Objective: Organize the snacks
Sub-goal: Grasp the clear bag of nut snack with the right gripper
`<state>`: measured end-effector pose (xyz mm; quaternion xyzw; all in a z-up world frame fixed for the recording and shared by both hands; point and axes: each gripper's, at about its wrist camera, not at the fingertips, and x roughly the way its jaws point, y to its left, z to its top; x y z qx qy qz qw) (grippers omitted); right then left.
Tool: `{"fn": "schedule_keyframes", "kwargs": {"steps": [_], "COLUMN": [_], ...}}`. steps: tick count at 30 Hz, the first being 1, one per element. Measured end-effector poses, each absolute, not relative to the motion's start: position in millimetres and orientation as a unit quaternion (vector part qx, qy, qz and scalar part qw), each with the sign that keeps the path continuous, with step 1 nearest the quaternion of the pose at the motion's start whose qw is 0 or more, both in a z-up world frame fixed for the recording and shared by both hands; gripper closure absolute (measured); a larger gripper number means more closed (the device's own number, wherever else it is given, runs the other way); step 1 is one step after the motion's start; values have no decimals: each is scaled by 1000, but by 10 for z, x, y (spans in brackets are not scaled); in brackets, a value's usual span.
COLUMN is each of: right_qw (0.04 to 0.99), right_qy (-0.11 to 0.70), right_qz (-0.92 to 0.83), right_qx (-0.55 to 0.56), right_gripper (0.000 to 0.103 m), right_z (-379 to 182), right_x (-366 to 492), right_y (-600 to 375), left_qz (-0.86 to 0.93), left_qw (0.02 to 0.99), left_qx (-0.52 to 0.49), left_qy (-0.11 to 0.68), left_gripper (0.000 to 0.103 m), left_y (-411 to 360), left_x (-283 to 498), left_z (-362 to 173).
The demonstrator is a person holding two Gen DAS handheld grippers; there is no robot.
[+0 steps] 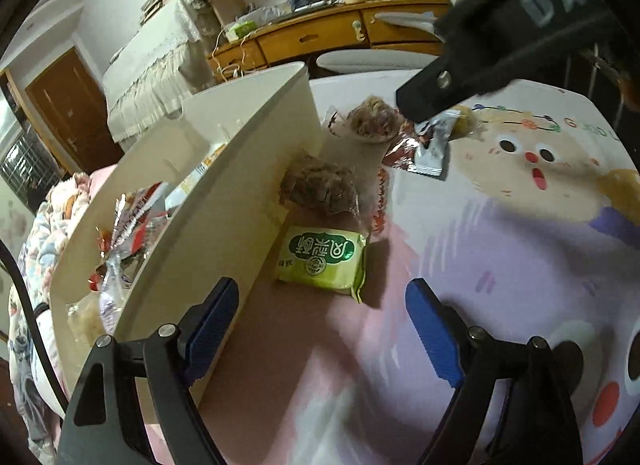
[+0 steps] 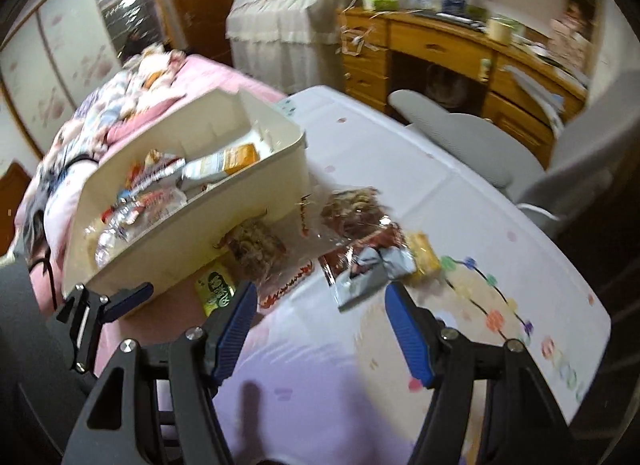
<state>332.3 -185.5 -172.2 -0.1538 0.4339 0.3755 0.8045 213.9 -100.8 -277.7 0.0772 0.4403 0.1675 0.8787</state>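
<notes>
The left gripper (image 1: 322, 329) stood wide apart over the pink cloth, its blue pads (image 1: 212, 329) clear of everything; nothing lay between them, and the green packet (image 1: 322, 259) sat just beyond. The right gripper (image 2: 320, 329) was also well spread and empty, its pads (image 2: 408, 335) hovering just short of the silver sachet (image 2: 370, 271), not touching it.

One cream bin (image 2: 192, 233) stood on the table (image 2: 460, 193) at the left, already holding several wrapped snacks; their number could not be told. Outside it, near its right wall, lay a loose heap: two clear bags of brown clustered snacks (image 1: 320, 185) (image 1: 372, 119), one green packet, one silver sachet, one yellow snack (image 2: 424, 257) and at least one red-printed foil wrapper (image 2: 376, 243).

The green packet lay flat beside the bin's near corner, its long axis running left to right in the left wrist view, printed face up. The silver sachet lay flat, its long axis slanting from near left to far right in the right wrist view, partly over the red wrapper.
</notes>
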Motion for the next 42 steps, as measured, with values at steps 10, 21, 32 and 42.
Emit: {"fn": "schedule_keyframes", "kwargs": {"steps": [10, 21, 32, 42], "right_qw": [745, 701, 703, 705], "right_qy": [462, 482, 478, 494], "right_qz": [460, 505, 507, 497], "right_qx": [-141, -147, -146, -111], "right_gripper": [50, 51, 51, 57], "right_z": [-2018, -2268, -2340, -2341], "right_x": [3540, 3568, 3624, 3736], "right_y": [-1451, -1150, -1005, -1115], "left_qz": [162, 138, 126, 133], "left_qw": [876, 890, 895, 891], "left_qx": [76, 72, 73, 59], "left_qy": [448, 430, 422, 431], "left_gripper": [20, 20, 20, 20], "left_y": [-943, -872, -837, -816], "left_x": [2270, 2301, 2348, 2361], "left_z": [-2949, -2969, -3000, -3011]}}
